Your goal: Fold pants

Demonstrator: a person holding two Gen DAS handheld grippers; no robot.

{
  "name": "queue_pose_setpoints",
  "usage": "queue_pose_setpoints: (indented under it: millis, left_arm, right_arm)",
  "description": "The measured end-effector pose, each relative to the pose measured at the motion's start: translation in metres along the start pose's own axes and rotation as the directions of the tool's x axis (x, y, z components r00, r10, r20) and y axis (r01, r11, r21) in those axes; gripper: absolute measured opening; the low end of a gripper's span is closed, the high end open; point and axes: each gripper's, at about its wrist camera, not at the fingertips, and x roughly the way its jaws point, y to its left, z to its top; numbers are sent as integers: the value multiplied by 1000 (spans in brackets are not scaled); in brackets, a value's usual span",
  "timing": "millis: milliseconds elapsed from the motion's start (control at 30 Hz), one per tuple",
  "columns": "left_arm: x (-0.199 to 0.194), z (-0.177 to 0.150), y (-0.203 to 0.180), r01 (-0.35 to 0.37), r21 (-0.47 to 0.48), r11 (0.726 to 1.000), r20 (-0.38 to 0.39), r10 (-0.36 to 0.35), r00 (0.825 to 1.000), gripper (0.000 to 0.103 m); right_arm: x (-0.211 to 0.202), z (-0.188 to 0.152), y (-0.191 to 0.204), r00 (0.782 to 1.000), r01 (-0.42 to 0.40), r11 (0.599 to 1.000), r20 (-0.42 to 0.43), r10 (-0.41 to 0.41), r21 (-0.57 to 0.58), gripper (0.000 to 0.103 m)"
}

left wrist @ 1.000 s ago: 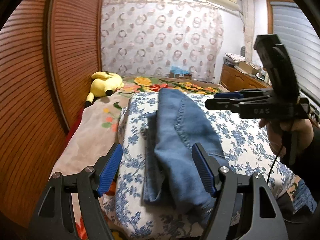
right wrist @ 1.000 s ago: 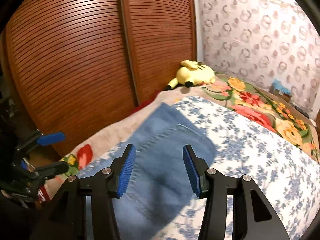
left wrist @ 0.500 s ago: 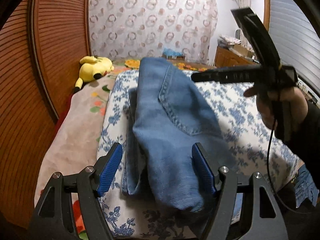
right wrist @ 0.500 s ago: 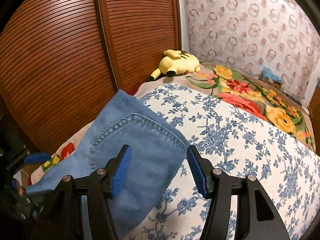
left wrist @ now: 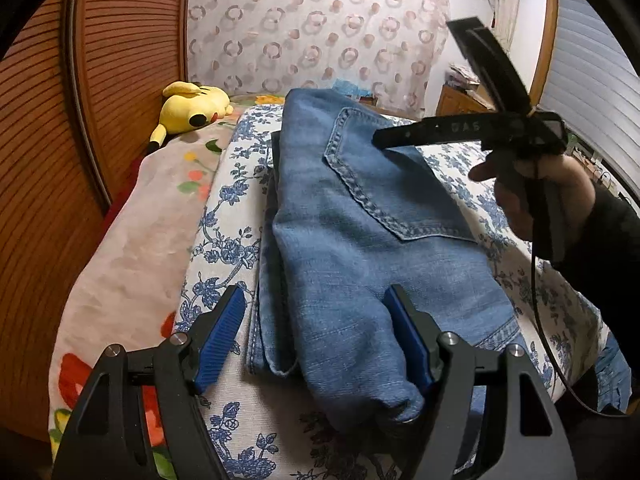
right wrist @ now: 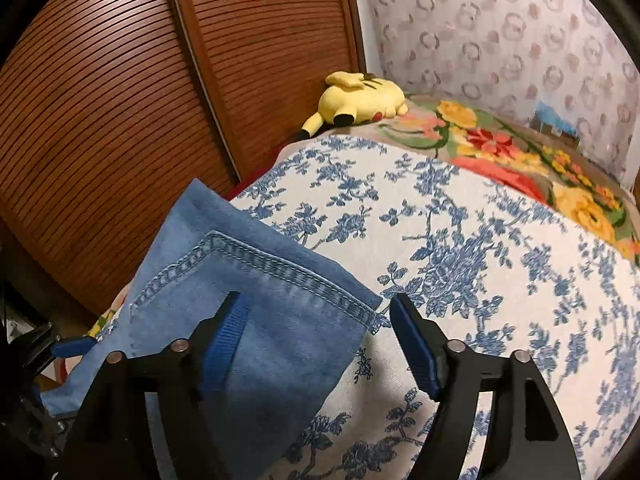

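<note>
Your left claw (left wrist: 316, 336) stands wide, its two blue pads spread over the near end of the jeans (left wrist: 360, 240) with nothing pinched between them; its right pad (left wrist: 408, 340) presses against the denim fold beside it, while the left pad (left wrist: 220, 336) hangs over the blue-flowered bedspread (left wrist: 224, 240). From this wrist view, at the far left, you have the slatted wooden doors (left wrist: 48, 160), then a pale blanket with red and yellow flowers (left wrist: 132, 248) running along the bed's edge, and a yellow plush toy (left wrist: 192, 108) lying at its far end. The jeans lie folded lengthwise down the middle of the bedspread, back pocket (left wrist: 392, 184) facing up, a narrower layer showing along their left side. To the right, your right claw (left wrist: 380, 140) hovers over the pocket's upper corner, seen edge-on in your hand (left wrist: 532, 196), so that view does not tell its spread.

The right wrist view settles it: the right claw (right wrist: 316, 328) is also wide and holds nothing. Its left pad (right wrist: 228, 340) sits over the stitched pocket corner of the jeans (right wrist: 240, 300), its right pad (right wrist: 412, 344) over bare bedspread (right wrist: 460, 260). The denim corner lies left of centre, pointing toward the wooden doors (right wrist: 120, 100). Beyond, the plush toy (right wrist: 360, 100) rests against the doors, and a bright flowered blanket (right wrist: 520, 152) stretches to the right beneath a patterned curtain (right wrist: 500, 40).
</note>
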Motion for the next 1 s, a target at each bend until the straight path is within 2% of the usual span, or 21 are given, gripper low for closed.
queue_pose_setpoints:
  millis: [300, 333, 433, 467, 533, 600, 667, 767, 1000]
  left_arm:
    - [2, 0, 1, 17, -16, 1000, 4, -17, 1000, 72]
    - [2, 0, -1, 24, -16, 1000, 4, -24, 1000, 70]
    - [2, 2, -3, 51, -12, 999, 5, -51, 999, 55]
    - [1, 2, -5, 75, -11, 997, 3, -75, 997, 46]
    - [1, 2, -6, 76, -8, 997, 4, -76, 997, 41]
    - [-2, 4, -7, 74, -6, 997, 9, -73, 997, 32]
    - [-4, 6, -6, 76, -10, 997, 13, -76, 997, 26]
    - [-6, 8, -7, 71, 5, 997, 18, -71, 997, 20]
    - [-9, 16, 6, 88, -23, 996, 35, -87, 996, 18]
  right_arm:
    - [14, 1, -10, 997, -80, 996, -10, 80, 41, 79]
    - [16, 2, -11, 996, -87, 995, -10, 88, 47, 79]
    - [19, 1, -12, 995, -103, 993, -12, 103, 57, 77]
    - [19, 2, -11, 994, -110, 992, -11, 111, 61, 74]
    - [19, 2, -12, 992, -127, 990, -11, 128, 68, 68]
    - [17, 2, -12, 991, -136, 988, -7, 137, 66, 60]
    - [14, 3, -12, 989, -146, 987, -2, 146, 62, 46]
    - [8, 5, -8, 989, -149, 988, 14, 149, 36, 30]
    - [-6, 20, 12, 989, -110, 994, 96, 111, -12, 23]
